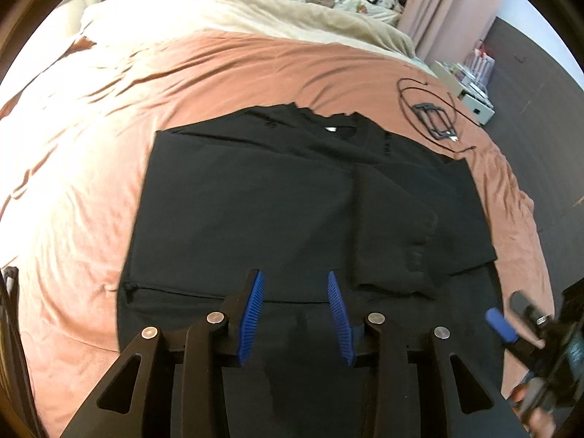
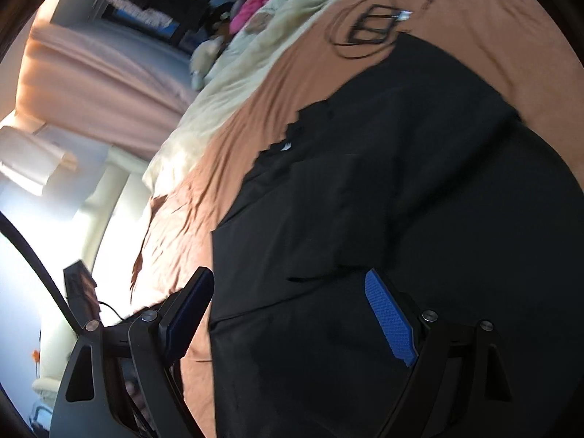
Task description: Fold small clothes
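Observation:
A black T-shirt (image 1: 255, 200) lies flat on the pink-brown bedspread (image 1: 91, 182), collar at the far end, with its right side folded in over the body. My left gripper (image 1: 295, 277) hovers over the shirt's near hem, jaws open, nothing between the blue pads. In the right wrist view the same shirt (image 2: 401, 182) fills the frame at a tilt. My right gripper (image 2: 288, 273) stands wide open over the shirt's near left edge, with only cloth below the gap. The right gripper (image 1: 509, 312) also shows at the lower right of the left wrist view, held by a hand.
A coiled black cable with a black frame-like object (image 1: 434, 116) lies on the bedspread beyond the shirt's right shoulder, the same cable (image 2: 372, 29) showing in the right wrist view. A cream blanket (image 1: 237, 11) covers the far end. The bed's right edge drops to a dark floor (image 1: 540, 109).

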`<state>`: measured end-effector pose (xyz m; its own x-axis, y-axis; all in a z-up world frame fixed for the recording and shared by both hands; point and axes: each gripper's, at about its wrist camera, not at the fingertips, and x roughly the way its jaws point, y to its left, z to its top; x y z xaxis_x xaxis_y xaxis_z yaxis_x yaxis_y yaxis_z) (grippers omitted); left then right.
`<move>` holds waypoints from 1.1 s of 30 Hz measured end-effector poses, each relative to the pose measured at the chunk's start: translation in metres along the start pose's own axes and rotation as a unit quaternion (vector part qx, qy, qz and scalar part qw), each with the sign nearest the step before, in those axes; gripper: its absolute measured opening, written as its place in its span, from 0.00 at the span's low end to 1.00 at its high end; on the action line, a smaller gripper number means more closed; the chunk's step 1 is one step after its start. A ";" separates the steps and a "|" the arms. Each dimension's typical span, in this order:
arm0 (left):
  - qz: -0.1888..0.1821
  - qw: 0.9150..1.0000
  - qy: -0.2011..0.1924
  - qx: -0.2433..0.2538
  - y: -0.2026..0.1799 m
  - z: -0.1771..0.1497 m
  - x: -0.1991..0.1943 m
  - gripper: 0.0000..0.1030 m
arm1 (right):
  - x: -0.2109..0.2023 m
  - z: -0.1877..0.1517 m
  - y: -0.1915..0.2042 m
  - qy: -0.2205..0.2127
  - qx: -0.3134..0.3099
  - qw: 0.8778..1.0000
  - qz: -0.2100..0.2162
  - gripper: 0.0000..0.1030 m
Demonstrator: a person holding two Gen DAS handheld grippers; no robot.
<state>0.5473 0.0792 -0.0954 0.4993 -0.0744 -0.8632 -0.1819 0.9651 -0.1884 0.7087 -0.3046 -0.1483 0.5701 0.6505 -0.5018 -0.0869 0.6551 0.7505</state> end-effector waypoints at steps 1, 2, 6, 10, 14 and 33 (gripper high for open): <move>-0.003 1.000 0.000 0.006 -0.009 -0.001 0.000 0.38 | -0.001 0.000 -0.006 -0.003 0.005 1.000 -0.002 0.82; -0.004 1.000 0.001 0.010 -0.015 -0.002 0.001 0.38 | -0.001 -0.001 -0.012 -0.005 0.008 1.000 -0.007 0.82; -0.018 0.999 0.004 0.032 -0.044 -0.002 0.009 0.39 | 0.005 0.006 -0.026 0.000 -0.009 1.000 -0.029 0.82; -0.041 0.999 0.004 0.033 -0.068 0.001 0.020 0.39 | 0.000 0.005 -0.028 0.003 -0.024 0.998 -0.051 0.82; -0.050 0.998 0.009 0.044 -0.091 0.004 0.034 0.39 | -0.015 0.009 -0.037 -0.004 -0.034 0.996 -0.077 0.82; -0.077 0.993 0.037 0.081 -0.177 0.005 0.122 0.54 | -0.049 0.038 -0.085 0.033 -0.124 0.974 -0.188 0.80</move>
<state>0.6447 -0.0994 -0.1655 0.4455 -0.2360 -0.8636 0.0329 0.9683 -0.2477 0.7193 -0.4067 -0.1708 0.5470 0.3638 -0.7539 -0.0813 0.9194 0.3847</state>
